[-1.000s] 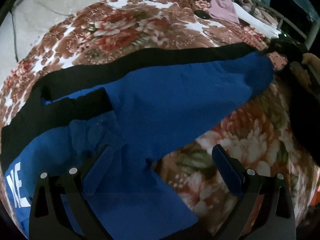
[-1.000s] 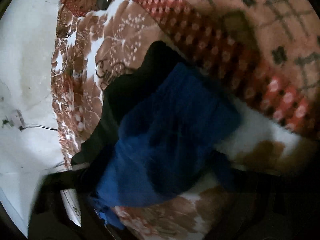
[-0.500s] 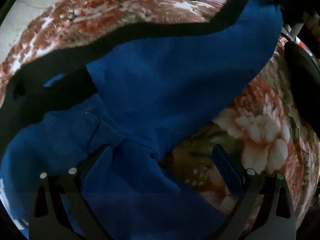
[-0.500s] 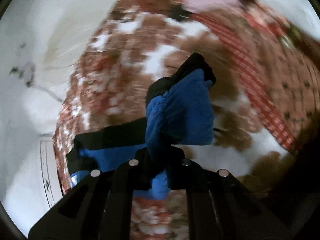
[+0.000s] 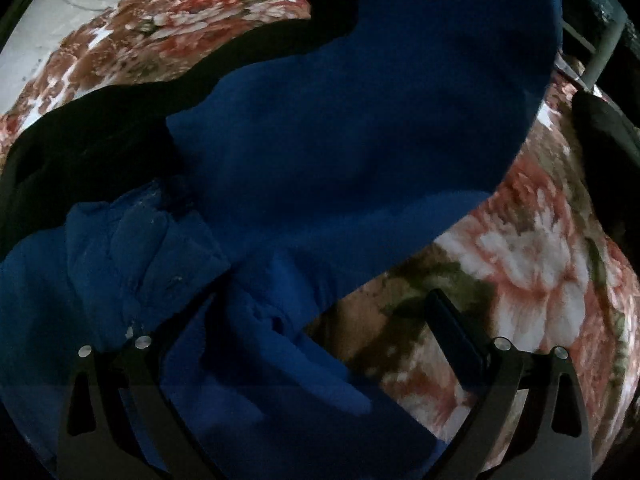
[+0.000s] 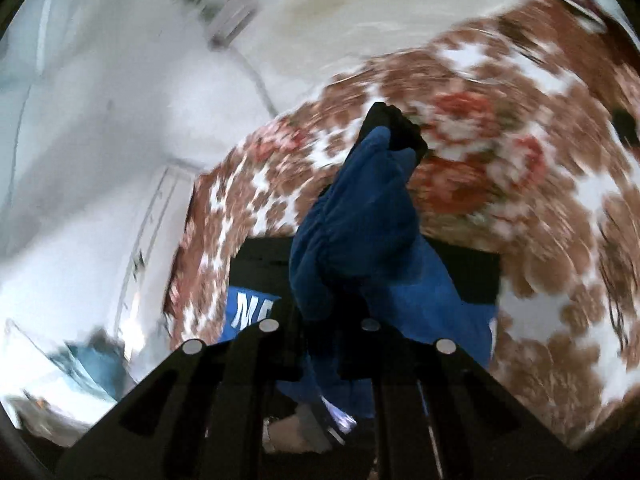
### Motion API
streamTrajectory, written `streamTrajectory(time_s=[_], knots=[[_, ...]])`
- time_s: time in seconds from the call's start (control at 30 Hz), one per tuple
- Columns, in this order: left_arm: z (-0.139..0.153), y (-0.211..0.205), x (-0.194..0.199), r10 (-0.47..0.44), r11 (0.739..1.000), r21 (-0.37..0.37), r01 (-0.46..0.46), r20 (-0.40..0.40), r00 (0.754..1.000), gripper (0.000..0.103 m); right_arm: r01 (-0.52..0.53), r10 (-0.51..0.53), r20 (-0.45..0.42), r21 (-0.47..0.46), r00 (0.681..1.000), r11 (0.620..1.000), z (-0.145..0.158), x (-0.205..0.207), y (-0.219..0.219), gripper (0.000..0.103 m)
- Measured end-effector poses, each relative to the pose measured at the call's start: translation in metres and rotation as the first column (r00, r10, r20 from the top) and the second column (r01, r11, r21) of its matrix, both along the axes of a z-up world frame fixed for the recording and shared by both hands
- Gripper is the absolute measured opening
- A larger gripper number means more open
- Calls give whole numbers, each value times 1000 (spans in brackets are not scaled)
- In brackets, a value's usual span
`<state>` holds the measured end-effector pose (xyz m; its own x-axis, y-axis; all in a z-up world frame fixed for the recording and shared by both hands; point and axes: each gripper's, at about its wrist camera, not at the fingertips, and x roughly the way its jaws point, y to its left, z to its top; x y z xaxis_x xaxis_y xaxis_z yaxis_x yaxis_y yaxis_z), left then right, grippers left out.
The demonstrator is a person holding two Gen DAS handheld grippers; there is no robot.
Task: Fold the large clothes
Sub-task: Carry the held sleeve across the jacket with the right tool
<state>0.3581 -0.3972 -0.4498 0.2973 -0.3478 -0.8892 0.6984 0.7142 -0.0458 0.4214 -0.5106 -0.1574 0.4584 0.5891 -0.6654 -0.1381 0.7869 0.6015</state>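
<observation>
A large blue garment (image 5: 340, 152) with black trim (image 5: 100, 144) lies on a floral bedspread (image 5: 520, 248). In the left wrist view one long blue part rises up toward the top right, off the bed. My left gripper (image 5: 320, 312) hangs open just above the bunched blue cloth, its left finger (image 5: 188, 320) over the fabric and its right finger (image 5: 452, 332) over the bedspread. In the right wrist view my right gripper (image 6: 320, 320) is shut on the blue garment (image 6: 360, 224), holding its end with the black cuff (image 6: 392, 128) up in the air. White lettering (image 6: 252, 308) shows on the cloth below.
A metal bed rail (image 5: 604, 40) and a dark shape (image 5: 604, 136) stand at the right of the left wrist view. A pale wall (image 6: 100, 120) with a cable runs along the bed's far side. The right wrist view is blurred.
My right gripper closed on the garment's end and swung it up and across the bed. The blue part rose out of the left view's top. My left gripper sank toward the cloth.
</observation>
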Motion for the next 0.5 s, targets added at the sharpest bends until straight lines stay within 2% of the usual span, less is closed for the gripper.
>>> streamTrajectory(time_s=[0.07, 0.27, 0.5], knots=[[-2, -3, -5, -6, 1000, 22, 5, 35, 999, 98, -40, 40, -2, -8, 999, 999, 0, 12, 36, 10], [-3, -2, -16, -7, 1000, 22, 5, 105, 994, 98, -145, 145, -22, -27, 989, 989, -12, 42, 140, 9], [-4, -2, -30, 3, 1000, 29, -7, 152, 988, 98, -286, 286, -44, -2, 957, 958, -33, 72, 260, 9]])
